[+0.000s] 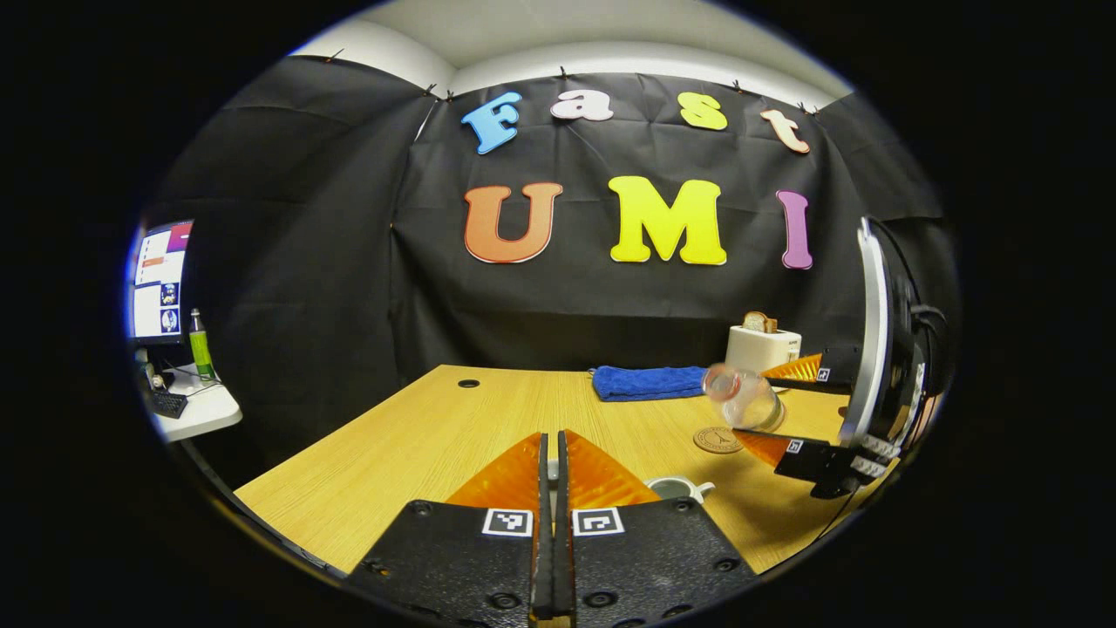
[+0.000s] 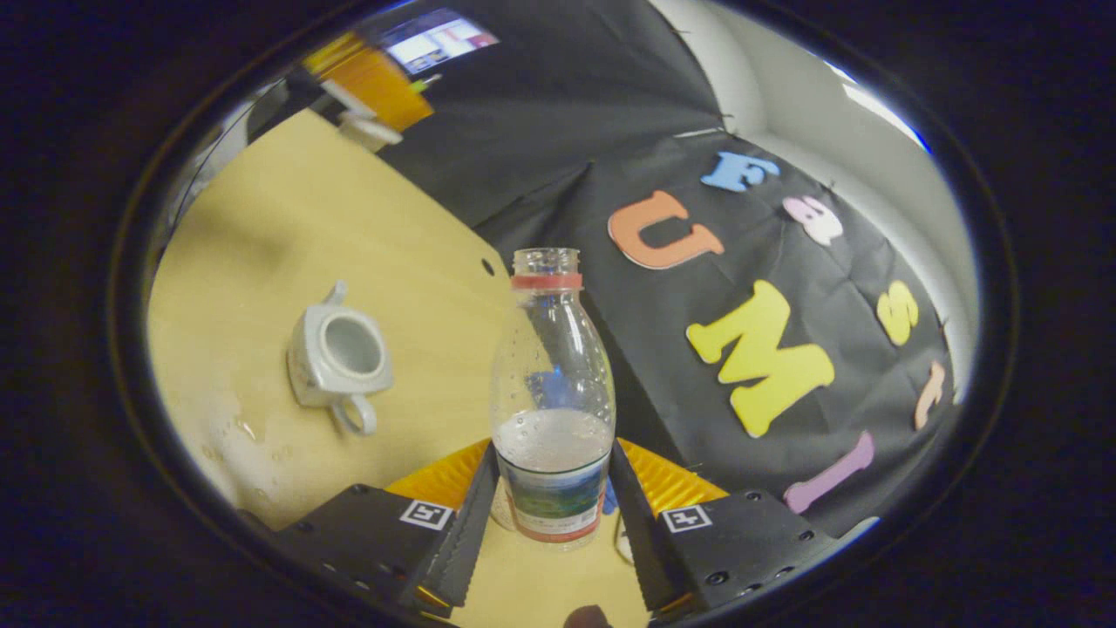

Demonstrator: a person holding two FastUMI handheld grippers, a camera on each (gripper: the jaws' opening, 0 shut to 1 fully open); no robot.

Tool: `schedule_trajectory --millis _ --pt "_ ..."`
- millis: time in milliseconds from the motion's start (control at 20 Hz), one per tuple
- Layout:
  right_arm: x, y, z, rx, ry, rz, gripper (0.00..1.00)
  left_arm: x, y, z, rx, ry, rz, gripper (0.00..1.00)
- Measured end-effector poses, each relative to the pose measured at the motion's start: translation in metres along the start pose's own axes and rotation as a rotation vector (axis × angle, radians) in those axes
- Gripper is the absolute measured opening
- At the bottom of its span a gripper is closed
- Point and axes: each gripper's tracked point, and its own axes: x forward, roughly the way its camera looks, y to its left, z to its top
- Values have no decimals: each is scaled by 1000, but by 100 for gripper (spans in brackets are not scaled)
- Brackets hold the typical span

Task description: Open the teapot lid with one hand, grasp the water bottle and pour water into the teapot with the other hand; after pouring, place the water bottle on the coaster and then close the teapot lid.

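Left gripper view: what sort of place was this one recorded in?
Most likely a recording booth, not a home kitchen: black cloth wall behind a wooden table, a side desk with a monitor, and household props such as a toaster and blue towel.

Left gripper (image 1: 551, 453): fingers pressed together w/ only a thin slit between, nothing visible between the tips, pointing forward and level, low over the table. Right gripper (image 2: 553, 488): fingers spread, each pressing one side of the water bottle (image 2: 553, 410); view rolled strongly to one side. In left gripper view, right gripper (image 1: 772, 406) appears at right, off the table, fingers pointing left, one above the other, bottle between them.
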Motion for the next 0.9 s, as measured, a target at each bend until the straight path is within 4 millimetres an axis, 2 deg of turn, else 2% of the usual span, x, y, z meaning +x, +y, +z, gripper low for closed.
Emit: schedule_trajectory --millis 150,300,500,650,900 --pt "7 -14 4 336 -19 8 74 -1 -2 0 0 2 -4 3" --pt "19 -39 5 617 -70 12 73 -2 -4 1 0 -3 -10 3" --pt "57 -54 -26 902 -61 1 72 -2 -7 1 12 4 -12 3" --pt "74 -54 -51 951 -16 -25 71 -2 -9 4 22 -4 -16 3" --pt "86 -46 -63 948 16 -38 72 -1 -6 -1 26 10 -8 3"
